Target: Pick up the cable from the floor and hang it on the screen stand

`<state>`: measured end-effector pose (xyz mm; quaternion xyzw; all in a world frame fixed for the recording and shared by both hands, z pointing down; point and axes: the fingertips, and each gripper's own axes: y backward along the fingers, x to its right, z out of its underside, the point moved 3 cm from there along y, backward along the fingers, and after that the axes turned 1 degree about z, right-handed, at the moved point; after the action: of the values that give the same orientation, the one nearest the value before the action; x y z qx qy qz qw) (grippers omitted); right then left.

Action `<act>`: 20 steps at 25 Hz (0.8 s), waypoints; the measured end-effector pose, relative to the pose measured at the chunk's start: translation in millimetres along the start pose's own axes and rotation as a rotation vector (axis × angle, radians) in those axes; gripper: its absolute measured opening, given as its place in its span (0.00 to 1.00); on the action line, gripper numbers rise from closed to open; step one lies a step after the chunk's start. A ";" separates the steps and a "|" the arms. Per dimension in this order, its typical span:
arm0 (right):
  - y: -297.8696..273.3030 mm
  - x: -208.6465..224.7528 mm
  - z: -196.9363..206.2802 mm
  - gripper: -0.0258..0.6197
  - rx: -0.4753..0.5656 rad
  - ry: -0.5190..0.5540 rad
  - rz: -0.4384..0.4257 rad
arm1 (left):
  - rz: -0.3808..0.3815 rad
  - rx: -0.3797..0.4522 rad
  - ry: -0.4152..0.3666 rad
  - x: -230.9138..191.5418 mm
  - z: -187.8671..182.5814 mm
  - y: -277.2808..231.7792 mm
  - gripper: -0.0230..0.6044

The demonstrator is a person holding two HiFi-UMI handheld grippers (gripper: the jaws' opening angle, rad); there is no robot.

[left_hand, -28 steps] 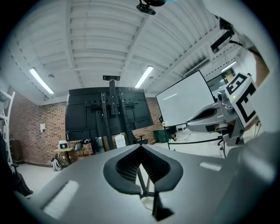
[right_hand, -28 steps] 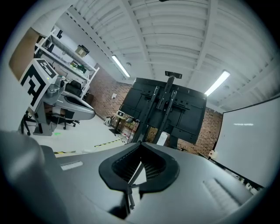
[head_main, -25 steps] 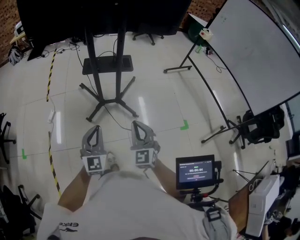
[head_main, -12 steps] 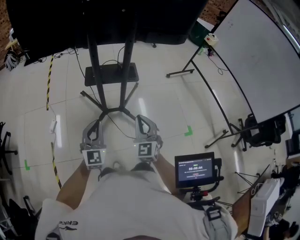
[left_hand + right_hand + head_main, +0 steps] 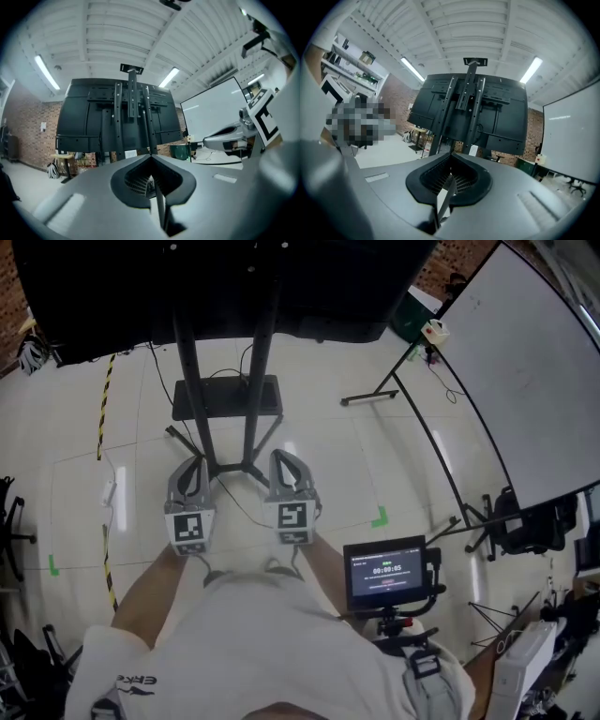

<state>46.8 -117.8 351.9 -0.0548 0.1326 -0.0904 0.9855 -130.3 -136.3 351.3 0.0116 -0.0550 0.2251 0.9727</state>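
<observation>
The screen stand [image 5: 250,352] has two black poles under a big black screen [image 5: 216,282], with a low shelf [image 5: 228,397] and spread legs. A thin black cable [image 5: 239,505] trails on the floor from the stand's base toward me, between my two grippers. My left gripper [image 5: 190,466] and right gripper [image 5: 279,458] hover side by side just short of the base, both shut and empty. In the left gripper view the jaw tips [image 5: 150,155] meet, pointing up at the screen's back [image 5: 117,117]. The right gripper [image 5: 451,153] shows the same, facing the stand [image 5: 466,108].
A whiteboard [image 5: 525,362] on a wheeled frame stands at the right. A small monitor on a tripod [image 5: 385,574] is close by my right side. Yellow-black tape [image 5: 101,413] and a white power strip [image 5: 108,491] lie at the left, and a black chair [image 5: 530,521] sits at the far right.
I have moved forward toward the stand. Both grippers are now closer to its base and the screen fills more of the top. Both stay shut.
</observation>
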 end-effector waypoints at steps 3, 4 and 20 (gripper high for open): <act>-20.9 16.7 -1.9 0.06 -0.007 -0.096 -0.006 | -0.019 -0.006 0.066 1.5 -2.5 -24.3 0.04; -27.5 22.0 -2.5 0.06 -0.008 -0.114 -0.007 | -0.023 -0.007 0.073 2.6 -3.7 -32.6 0.04; -85.2 40.7 66.7 0.06 -0.135 -0.164 -0.096 | -0.071 -0.186 0.096 12.8 66.9 -93.6 0.04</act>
<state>89.5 -203.4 416.9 -0.1348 0.0543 -0.1235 0.9817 -84.7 -218.0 419.4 -0.0877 -0.0284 0.1847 0.9785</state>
